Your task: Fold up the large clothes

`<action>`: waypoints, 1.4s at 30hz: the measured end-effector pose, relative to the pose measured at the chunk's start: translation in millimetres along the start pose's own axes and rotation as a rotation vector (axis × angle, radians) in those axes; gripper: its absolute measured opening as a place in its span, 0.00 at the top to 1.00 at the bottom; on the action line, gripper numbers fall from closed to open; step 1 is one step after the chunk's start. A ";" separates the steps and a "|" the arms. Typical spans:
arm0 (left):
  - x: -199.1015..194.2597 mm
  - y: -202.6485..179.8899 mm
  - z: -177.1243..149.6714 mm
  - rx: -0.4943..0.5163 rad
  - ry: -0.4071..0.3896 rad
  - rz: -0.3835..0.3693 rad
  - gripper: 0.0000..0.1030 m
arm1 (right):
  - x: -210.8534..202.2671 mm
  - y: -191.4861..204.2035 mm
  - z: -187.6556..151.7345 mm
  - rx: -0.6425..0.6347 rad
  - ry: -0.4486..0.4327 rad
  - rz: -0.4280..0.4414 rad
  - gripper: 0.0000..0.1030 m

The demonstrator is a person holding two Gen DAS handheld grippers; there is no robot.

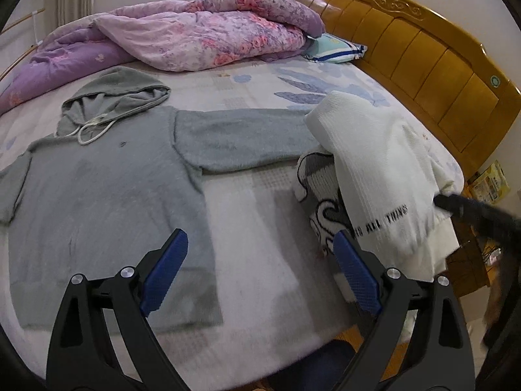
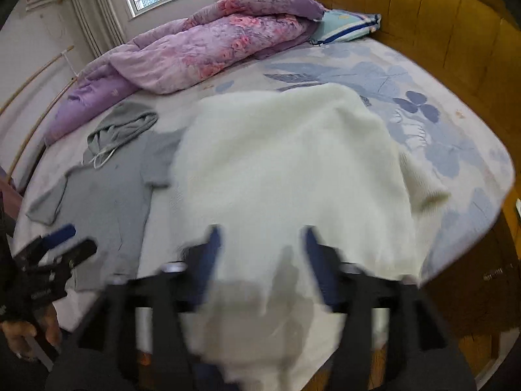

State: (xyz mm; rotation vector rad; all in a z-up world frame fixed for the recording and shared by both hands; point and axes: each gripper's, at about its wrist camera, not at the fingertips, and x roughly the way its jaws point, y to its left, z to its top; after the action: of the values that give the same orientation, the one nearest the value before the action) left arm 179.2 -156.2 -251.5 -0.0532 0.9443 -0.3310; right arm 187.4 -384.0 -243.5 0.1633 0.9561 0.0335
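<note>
A grey hoodie (image 1: 107, 179) lies flat, front up, on the bed sheet (image 1: 257, 215), with its hood toward the quilt and one sleeve stretched to the right. My left gripper (image 1: 260, 234) hovers open over the near edge of the bed beside the hoodie's hem, with nothing between its blue pads. A white knit sweater (image 1: 384, 176) is heaped at the right, over the hoodie's cuff. In the right wrist view, which is blurred, my right gripper (image 2: 260, 229) stands open above the white sweater (image 2: 286, 169). Cloth lies between and under the pads, and they do not press on it.
A purple floral quilt (image 1: 202, 29) and a pillow (image 1: 335, 49) fill the far side of the bed. The wooden headboard (image 1: 423, 55) runs along the right. A bedside stand with a yellow box (image 1: 491, 182) sits past the bed's right corner. A hand (image 2: 29, 329) holds the left gripper (image 2: 76, 239).
</note>
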 end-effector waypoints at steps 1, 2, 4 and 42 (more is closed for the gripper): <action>-6.7 0.9 -4.6 -0.004 0.000 0.011 0.11 | -5.9 15.2 -9.8 -0.010 0.006 -0.005 0.31; -12.2 1.9 -8.7 -0.008 0.002 0.021 0.11 | -11.7 28.0 -17.5 -0.015 0.003 -0.022 0.25; -24.6 3.9 -16.8 -0.017 0.005 0.013 0.11 | -24.5 49.9 -28.0 -0.024 -0.017 -0.054 0.19; -280.3 69.7 -102.9 -0.090 -0.322 0.139 0.05 | -201.1 221.3 -117.5 -0.127 -0.319 -0.076 0.08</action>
State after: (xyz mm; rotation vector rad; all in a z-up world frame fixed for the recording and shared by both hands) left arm -36.8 4.5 -104.9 -0.1187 0.6390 -0.1452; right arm -14.8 -171.2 -112.9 0.0141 0.6388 -0.0018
